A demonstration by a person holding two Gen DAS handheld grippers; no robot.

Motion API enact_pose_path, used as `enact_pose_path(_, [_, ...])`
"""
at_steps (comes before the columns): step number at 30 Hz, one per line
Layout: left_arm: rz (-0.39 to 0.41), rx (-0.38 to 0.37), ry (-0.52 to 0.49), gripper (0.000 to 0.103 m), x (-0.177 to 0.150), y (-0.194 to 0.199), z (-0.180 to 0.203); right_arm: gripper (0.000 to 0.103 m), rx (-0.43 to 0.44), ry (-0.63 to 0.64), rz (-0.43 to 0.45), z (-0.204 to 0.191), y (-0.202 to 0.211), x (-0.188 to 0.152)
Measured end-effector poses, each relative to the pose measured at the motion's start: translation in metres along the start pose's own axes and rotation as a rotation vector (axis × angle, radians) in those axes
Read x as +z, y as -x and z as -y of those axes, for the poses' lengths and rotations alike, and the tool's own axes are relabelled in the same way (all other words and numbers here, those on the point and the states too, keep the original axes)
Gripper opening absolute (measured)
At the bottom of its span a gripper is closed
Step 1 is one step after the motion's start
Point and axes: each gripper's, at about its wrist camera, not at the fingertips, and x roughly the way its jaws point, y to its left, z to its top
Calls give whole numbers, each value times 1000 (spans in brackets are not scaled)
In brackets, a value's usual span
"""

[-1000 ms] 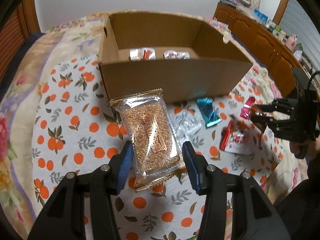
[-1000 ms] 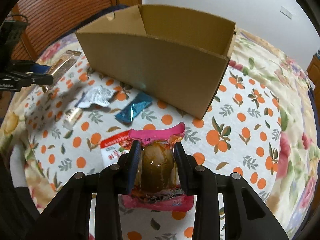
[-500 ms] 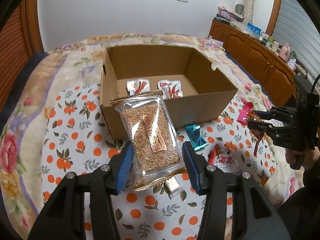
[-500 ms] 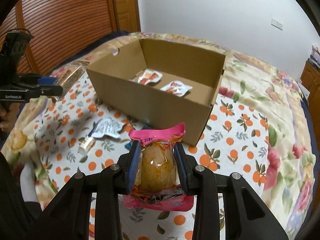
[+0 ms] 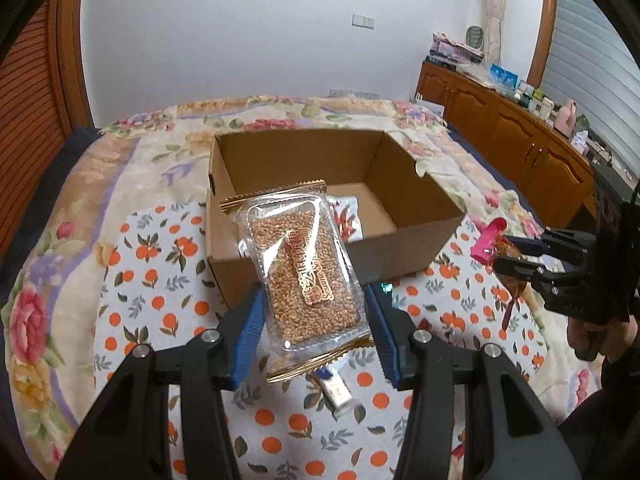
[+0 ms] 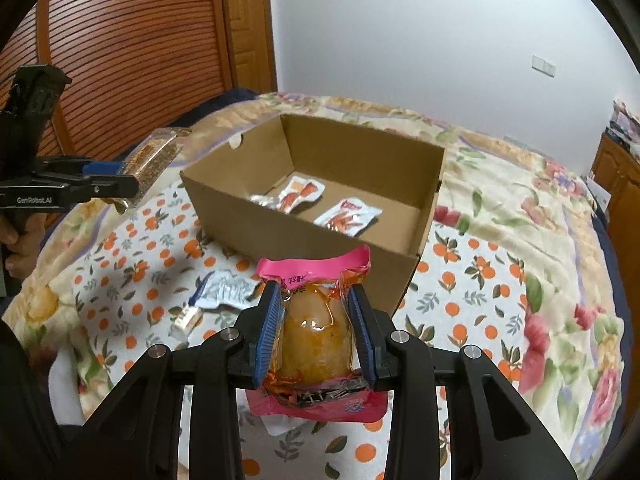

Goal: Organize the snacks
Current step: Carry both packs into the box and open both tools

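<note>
My left gripper is shut on a clear packet of brown grain snack, held above the bed in front of the open cardboard box. My right gripper is shut on a pink packet with an orange-yellow snack, held in front of the box's near wall. Two red-and-white snack packets lie on the box floor. In the left wrist view the right gripper is at the right. In the right wrist view the left gripper is at the left.
A silver packet and a small bar lie on the orange-print cloth before the box. A small bar also shows under my left gripper. Wooden cabinets run along the right; a slatted wooden door stands at the left.
Both grippers have risen and pulled back with their packets, so the box looks smaller and its inside shows more. The packets stay gripped.
</note>
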Motion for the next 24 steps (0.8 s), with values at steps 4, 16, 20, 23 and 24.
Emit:
enact_pose_path(4, [31, -1, -2, 49, 10, 5, -1, 34, -4, -8, 29, 0, 7, 6])
enact_pose_path(16, [68, 0, 4, 49, 37, 7, -8, 34, -38, -34, 80, 4, 19, 42])
enact_pose_path(20, [76, -12, 13, 49, 50, 1, -13, 34, -57, -4, 96, -1, 24, 65])
enact_pose_path(23, [85, -19, 13, 49, 59, -4, -17, 34, -68, 12, 104, -3, 24, 81])
enact_pose_path(24, [86, -20, 12, 49, 61, -6, -17, 34, -72, 16, 107, -3, 23, 85])
